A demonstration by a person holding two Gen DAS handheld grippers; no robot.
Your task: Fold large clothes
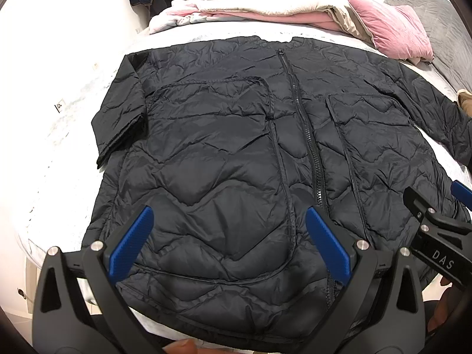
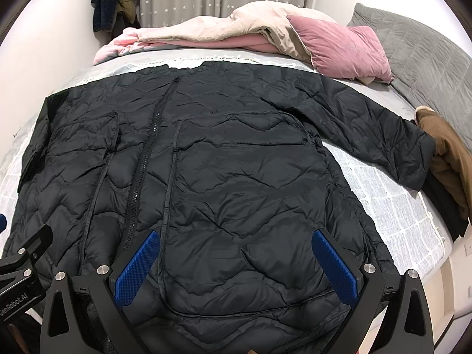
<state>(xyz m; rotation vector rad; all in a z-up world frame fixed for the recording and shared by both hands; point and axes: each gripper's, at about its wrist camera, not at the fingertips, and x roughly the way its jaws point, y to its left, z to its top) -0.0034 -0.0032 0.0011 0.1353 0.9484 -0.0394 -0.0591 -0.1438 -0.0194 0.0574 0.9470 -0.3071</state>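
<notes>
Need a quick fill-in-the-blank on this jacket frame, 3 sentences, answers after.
1. The black quilted jacket lies flat on the bed with its zipper ____.
2. Both the left hand-held gripper and the right hand-held gripper are ____.
3. The pillow beyond the collar is ____ in colour.

Missing words: closed; open; pink

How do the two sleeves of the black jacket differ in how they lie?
The left sleeve lies close against the jacket body, its cuff pointing toward the hem. The right sleeve spreads away from the body, showing bedsheet between, and its cuff reaches a brown garment. Both are black, quilted and flat.
</notes>
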